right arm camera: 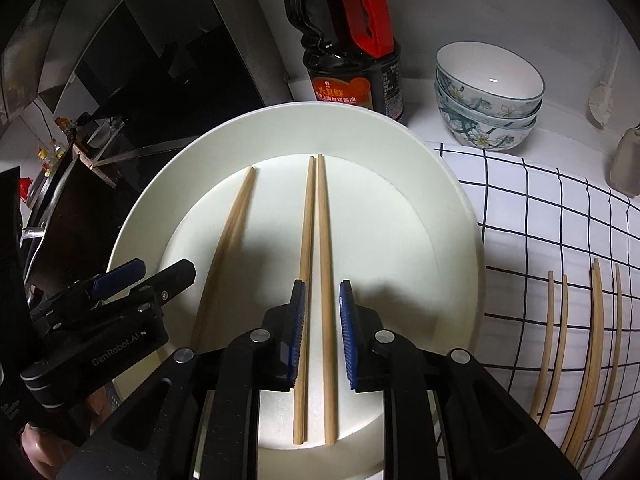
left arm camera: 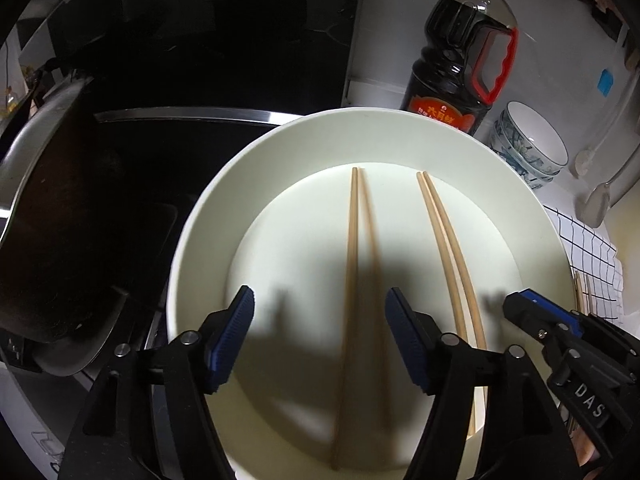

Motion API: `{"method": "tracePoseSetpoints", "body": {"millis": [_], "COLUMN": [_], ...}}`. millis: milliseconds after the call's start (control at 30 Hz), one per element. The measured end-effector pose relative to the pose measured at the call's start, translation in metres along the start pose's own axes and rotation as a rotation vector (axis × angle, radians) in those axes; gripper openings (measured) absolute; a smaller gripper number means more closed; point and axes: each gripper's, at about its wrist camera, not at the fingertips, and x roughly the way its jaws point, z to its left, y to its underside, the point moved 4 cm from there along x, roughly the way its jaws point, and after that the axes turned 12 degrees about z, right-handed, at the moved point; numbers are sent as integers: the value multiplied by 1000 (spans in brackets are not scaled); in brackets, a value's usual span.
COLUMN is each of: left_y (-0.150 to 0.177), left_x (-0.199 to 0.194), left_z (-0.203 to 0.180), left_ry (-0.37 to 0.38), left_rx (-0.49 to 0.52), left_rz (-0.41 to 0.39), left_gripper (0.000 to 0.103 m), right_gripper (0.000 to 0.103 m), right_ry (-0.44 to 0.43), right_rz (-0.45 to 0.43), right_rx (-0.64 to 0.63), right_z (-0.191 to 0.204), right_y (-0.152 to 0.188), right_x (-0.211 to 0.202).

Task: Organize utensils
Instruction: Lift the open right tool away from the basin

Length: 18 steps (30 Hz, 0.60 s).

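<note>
Already, in the left view, the left gripper [left arm camera: 320,336] gapes wide, holding nothing, astride one chopstick pair [left arm camera: 360,280] mid-plate [left arm camera: 200,216]. In the right view, the right gripper [right arm camera: 322,336], barely parted, straddles a second pair [right arm camera: 314,280] without pinching; closing askew could catch only one stick and roll its mate off the near rim.

Dim kitchen: white wall [right arm camera: 480,8] at upper right, black glossy stove hood [left arm camera: 180,32] at upper left.
</note>
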Motion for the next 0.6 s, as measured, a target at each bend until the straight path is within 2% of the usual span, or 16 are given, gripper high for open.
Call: {"method": "tracePoseSetpoints", "body": {"millis": [67,300,367,600], "left_y": [2,9,11,16], "left_x": [-2,-9,-12,-26], "left_z": [2,6,5,-2], "left_ry": [-2,-1,-1,-3], "left_rx": [-5,-21,-21,-15], "left_rz": [0,-7,-11,-31], "left_gripper": [71,77,77,78], "right_gripper": [23,27,31,35], "right_ry": [-2,2,2,-6], "right_rz": [-7,-24,-33,-70], "right_rx": [-5,-5,-4,-4], "right_z": [1,0,1,-2], "right_y": [1,7,10,20], "right_x": [-3,-13,-18,-36]}}
